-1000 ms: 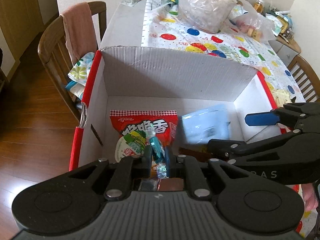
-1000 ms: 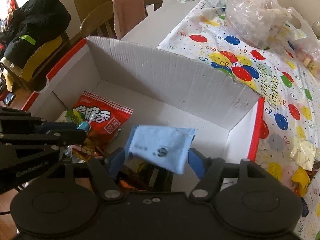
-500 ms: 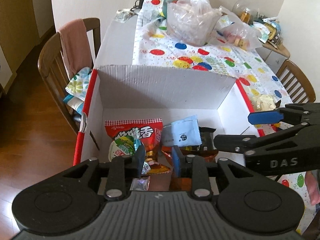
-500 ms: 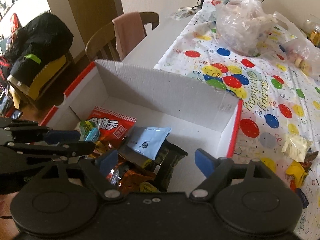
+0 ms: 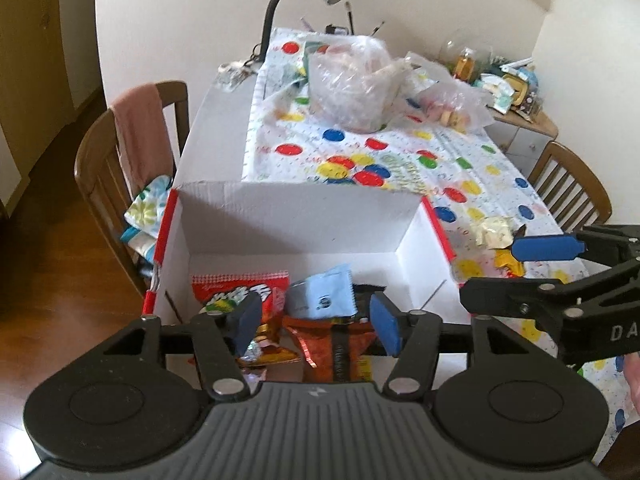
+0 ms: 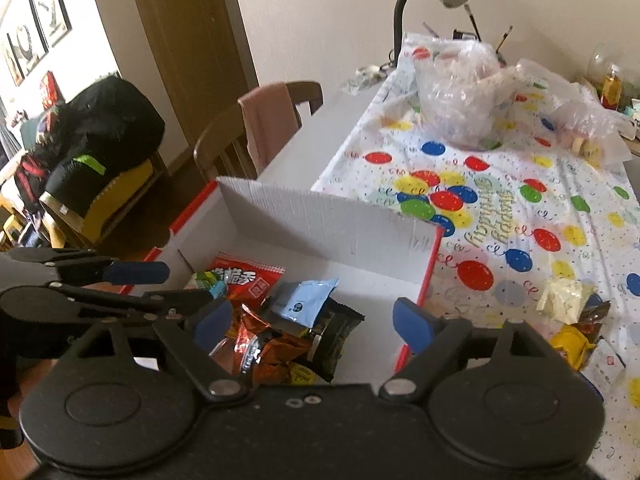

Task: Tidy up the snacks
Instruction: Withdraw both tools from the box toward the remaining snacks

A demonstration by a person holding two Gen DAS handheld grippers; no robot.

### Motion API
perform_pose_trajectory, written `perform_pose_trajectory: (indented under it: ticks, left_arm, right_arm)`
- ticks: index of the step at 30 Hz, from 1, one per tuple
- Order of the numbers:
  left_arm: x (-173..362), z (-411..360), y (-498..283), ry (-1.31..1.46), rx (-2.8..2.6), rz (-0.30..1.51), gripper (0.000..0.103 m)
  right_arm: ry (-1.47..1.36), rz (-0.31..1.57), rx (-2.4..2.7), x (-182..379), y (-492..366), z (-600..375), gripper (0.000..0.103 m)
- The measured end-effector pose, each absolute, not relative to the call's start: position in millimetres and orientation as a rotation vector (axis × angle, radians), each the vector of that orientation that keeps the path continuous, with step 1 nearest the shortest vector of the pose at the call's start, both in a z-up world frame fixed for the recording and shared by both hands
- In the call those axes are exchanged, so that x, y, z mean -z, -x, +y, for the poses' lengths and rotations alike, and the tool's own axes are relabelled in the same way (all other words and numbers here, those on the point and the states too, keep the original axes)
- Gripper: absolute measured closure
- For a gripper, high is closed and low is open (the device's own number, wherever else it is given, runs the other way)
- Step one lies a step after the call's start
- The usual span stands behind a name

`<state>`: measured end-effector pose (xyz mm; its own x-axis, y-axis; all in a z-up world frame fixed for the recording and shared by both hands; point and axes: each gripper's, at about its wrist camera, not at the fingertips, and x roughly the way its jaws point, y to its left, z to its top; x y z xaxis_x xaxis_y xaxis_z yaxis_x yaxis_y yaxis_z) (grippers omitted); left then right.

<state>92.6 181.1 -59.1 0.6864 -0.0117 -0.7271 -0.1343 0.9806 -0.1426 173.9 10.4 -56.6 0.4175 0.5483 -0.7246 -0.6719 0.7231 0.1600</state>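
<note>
Blue packet (image 6: 304, 300) dropped into box (image 5: 296, 216); my left gripper (image 5: 316, 320) and right gripper (image 6: 312, 324) raised, both spread wide, empty. Remaining wrappers (image 6: 568, 320) light, crinkly, slippery: pinch flat edge.

Table (image 5: 216, 128) w/ balloon-print cloth (image 5: 400, 160), white box (image 5: 296, 216), plastic bags (image 5: 352, 80), loose snacks (image 6: 568, 300)

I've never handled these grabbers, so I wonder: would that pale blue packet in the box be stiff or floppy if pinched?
The pale blue packet looks like thin, crinkled film, so it would probably flex and sag. It lies propped atop other snack bags, suggesting it is light. Its smooth wrapper might slip between fingers.
</note>
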Motion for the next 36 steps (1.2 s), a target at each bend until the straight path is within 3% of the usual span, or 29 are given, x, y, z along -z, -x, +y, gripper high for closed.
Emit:
perform_pose_trajectory:
  ticks: [12, 15, 21, 36]
  left_arm:
    - [33.3, 112.8, -92.1, 0.136, 0.000, 0.741, 0.030]
    - [32.9, 91.1, -96.5, 0.127, 0.028, 0.738, 0.029]
    - [37.0, 46.5, -111.1, 0.119, 0.075, 0.732, 0.022]
    - [69.6, -46.8, -183.7, 0.120, 0.121, 0.818, 0.022]
  right_arm:
    - [0.055, 0.781, -0.768, 35.6, -161.6, -60.9, 0.013]
    - [0.043, 0.773, -0.747, 35.0, -160.1, -81.8, 0.002]
    - [0.031, 0.760, -0.714, 37.8, -160.5, -128.1, 0.002]
    - [0.156, 0.759, -0.642, 66.3, -207.5, -237.8, 0.000]
